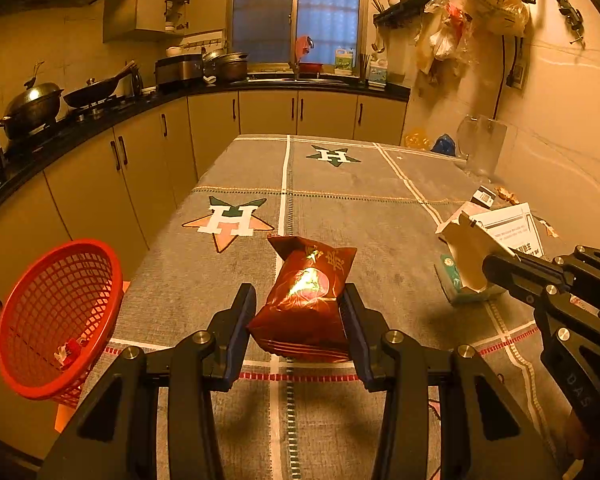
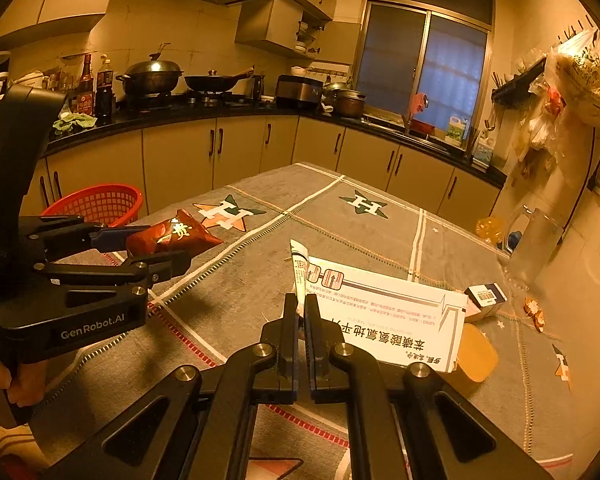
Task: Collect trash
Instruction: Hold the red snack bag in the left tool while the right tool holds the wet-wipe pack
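Observation:
My left gripper (image 1: 300, 300) is shut on a red snack bag (image 1: 306, 300) and holds it above the table's near edge; it shows in the right wrist view (image 2: 148, 248) with the bag (image 2: 172, 236). My right gripper (image 2: 300, 304) is shut on the flap of a white medicine box (image 2: 384, 316) and lifts it over the table's right side; it also shows in the left wrist view (image 1: 490, 270) with the box (image 1: 472, 248). A red mesh basket (image 1: 56, 320) sits off the table's left edge, with a scrap of trash inside.
The table (image 1: 340, 200) has a grey cloth with star prints. On its right side lie a small barcode box (image 2: 485, 296), orange scraps (image 2: 536, 312), a teal pack (image 1: 456, 284) and a clear jug (image 1: 482, 148). Kitchen cabinets and counter run along the left and back.

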A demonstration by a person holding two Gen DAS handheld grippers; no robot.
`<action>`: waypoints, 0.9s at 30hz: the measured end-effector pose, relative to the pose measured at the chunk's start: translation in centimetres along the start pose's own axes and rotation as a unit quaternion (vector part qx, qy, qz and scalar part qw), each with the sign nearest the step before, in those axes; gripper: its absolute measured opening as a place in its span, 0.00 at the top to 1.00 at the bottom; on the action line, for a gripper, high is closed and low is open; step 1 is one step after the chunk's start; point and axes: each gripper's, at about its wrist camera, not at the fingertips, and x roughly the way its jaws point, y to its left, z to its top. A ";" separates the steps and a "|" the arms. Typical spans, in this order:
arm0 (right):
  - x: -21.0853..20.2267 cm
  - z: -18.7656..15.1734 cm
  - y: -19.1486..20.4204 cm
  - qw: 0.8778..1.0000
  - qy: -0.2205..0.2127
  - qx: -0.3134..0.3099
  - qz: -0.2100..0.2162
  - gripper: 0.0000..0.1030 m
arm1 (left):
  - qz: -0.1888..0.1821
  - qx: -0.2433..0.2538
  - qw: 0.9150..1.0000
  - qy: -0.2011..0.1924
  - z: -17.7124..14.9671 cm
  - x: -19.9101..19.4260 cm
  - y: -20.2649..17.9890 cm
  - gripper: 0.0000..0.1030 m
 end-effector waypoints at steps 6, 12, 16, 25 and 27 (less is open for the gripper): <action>-0.1 0.1 0.3 1.000 0.001 -0.004 -0.002 0.96 | 0.001 -0.003 1.000 -0.003 -0.1 -0.2 0.1 0.59; 0.0 0.1 0.6 1.000 0.004 -0.009 -0.002 0.96 | 0.002 -0.006 1.000 -0.004 -0.3 -0.5 0.5 0.59; 0.0 0.1 0.8 1.000 0.006 -0.013 -0.002 0.96 | 0.003 -0.008 1.000 -0.006 -0.4 -0.7 0.9 0.59; 0.2 0.4 1.5 1.000 0.008 -0.020 0.000 0.96 | 0.009 -0.015 1.000 -0.012 -0.4 -1.3 1.7 0.59; 0.2 0.5 1.7 1.000 0.008 -0.023 0.000 0.96 | 0.010 -0.017 1.000 -0.013 -0.4 -1.5 1.9 0.59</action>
